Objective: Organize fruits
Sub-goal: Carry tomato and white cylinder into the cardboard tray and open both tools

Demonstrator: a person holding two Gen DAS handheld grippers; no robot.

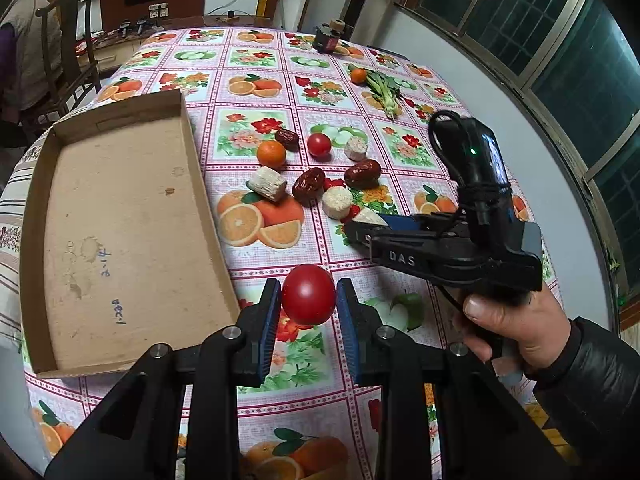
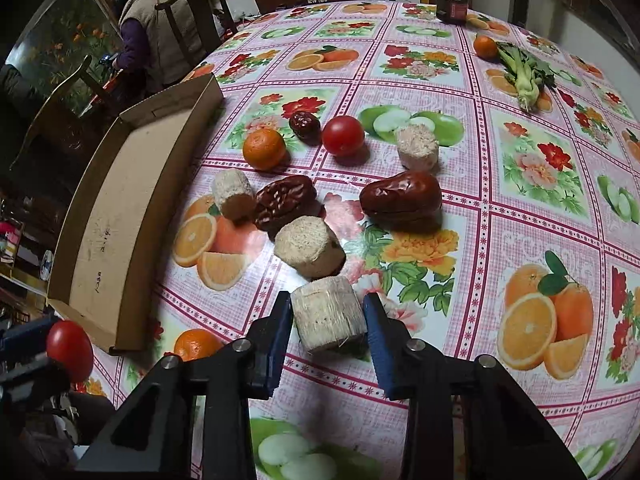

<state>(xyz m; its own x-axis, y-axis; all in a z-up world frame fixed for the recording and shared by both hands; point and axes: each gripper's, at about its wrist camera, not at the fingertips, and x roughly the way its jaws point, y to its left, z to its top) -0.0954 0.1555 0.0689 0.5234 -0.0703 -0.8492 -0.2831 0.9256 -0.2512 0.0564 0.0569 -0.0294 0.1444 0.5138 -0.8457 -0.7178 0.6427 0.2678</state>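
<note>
My left gripper (image 1: 309,296) is shut on a red tomato (image 1: 309,294), held just right of the cardboard tray (image 1: 120,208); the tomato also shows in the right wrist view (image 2: 70,350). My right gripper (image 2: 327,318) is shut on a pale sugarcane chunk (image 2: 328,318); it also shows in the left wrist view (image 1: 356,228). On the table lie a second tomato (image 2: 343,135), an orange (image 2: 264,149), three red dates (image 2: 400,199), and more cane chunks (image 2: 308,250).
The cardboard tray (image 2: 120,216) sits at the table's left edge. A far orange (image 2: 485,47), a green vegetable (image 2: 524,76) and a dark jar (image 2: 452,4) are at the back. Chairs (image 2: 188,24) stand beyond the left edge.
</note>
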